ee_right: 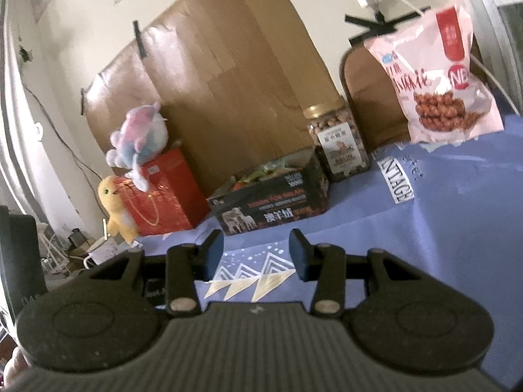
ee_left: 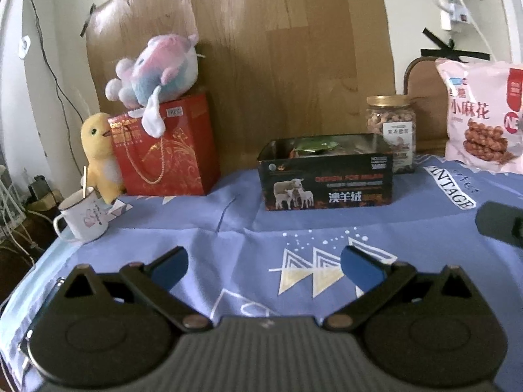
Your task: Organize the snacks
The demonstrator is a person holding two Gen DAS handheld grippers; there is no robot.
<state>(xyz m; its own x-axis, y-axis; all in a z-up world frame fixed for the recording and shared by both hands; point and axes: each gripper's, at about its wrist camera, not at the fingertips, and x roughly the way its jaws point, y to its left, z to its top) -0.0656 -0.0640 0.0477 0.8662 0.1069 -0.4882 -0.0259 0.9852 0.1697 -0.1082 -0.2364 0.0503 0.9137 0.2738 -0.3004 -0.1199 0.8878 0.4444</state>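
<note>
Hovering over counter (ee_left: 228, 228): left claw (ee_left: 263, 266) and right claw (ee_right: 256, 254) both spread wide, nothing between pads. Tin (ee_left: 327, 179) w/ snacks sits centre-back, lid off for loading. Jar (ee_left: 390, 130), pink bag (ee_left: 480, 114) upright behind, unstowed.

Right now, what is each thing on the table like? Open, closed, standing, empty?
Black tin box: lid off, wrappers inside.
Nut jar: upright, gold lid on, full.
Pink snack bag: sealed, standing at the back.
Red gift bag: upright, pastel plush on top.
Yellow plush: upright beside the gift bag.
Mug: upright, stick inside.
Left gripper: open, empty.
Right gripper: open, empty.
</note>
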